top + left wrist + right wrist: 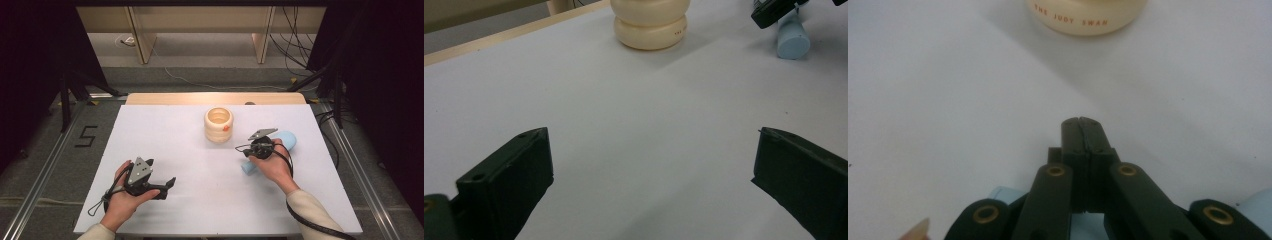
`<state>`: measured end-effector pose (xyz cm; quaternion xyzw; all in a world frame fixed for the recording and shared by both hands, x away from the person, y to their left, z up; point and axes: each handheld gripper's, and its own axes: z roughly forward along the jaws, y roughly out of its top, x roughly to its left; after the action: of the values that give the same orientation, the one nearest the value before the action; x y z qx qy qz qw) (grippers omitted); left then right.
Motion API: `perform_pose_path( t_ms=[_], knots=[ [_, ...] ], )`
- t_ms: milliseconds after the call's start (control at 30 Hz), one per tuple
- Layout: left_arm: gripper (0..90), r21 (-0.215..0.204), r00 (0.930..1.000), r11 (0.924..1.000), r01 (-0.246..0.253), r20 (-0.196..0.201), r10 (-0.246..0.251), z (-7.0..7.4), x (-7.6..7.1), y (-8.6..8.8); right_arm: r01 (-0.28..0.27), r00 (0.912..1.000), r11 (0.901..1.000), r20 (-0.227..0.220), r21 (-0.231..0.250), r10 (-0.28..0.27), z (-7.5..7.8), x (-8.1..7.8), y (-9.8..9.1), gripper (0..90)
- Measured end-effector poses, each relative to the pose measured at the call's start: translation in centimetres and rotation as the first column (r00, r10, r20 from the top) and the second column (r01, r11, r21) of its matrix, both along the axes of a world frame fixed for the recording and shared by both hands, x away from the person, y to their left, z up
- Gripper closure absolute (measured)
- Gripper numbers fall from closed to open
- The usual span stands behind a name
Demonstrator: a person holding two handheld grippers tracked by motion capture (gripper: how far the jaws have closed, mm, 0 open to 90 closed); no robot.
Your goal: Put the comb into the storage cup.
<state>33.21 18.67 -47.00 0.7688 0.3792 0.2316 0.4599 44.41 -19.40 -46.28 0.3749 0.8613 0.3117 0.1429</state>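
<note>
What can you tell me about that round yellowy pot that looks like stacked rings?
The cream pot looks like smooth plastic or glazed ware, shaped as bulging rings stacked up. It stands upright with an open top, on the white table, toward the far middle. A small orange spot shows on its side, and tiny orange letters run round its bottom ring. Nothing touches it: the shut right gripper sits nearby, apart from it.

A lab recording booth: black curtains (35, 75), floor cables (295, 50), white table (165, 150).
</note>
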Motion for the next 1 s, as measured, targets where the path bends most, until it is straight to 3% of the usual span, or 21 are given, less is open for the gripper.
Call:
perform_pose_path(
  t_ms=[133,633,1000],
  knots=[
    [1.8,-0.001,1.0000,1.0000,0.000,0.000,0.000,0.00,0.00,-0.02,0.001,0.9989,0.9996,-0.047,-0.029,-0.002,-0.23,0.46,0.31,90.0],
    [2.0,0.002,1.0000,1.0000,0.000,-0.002,0.000,-0.04,0.02,-0.03,-0.002,0.9950,0.9954,-0.099,-0.096,-0.008,-0.74,1.00,1.02,90.0],
    [2.3,0.000,1.0000,1.0000,0.000,-0.003,0.000,-0.03,0.01,-0.03,0.007,0.9909,0.9940,-0.133,-0.109,-0.021,-0.78,0.96,0.85,90.0]
  ],
)
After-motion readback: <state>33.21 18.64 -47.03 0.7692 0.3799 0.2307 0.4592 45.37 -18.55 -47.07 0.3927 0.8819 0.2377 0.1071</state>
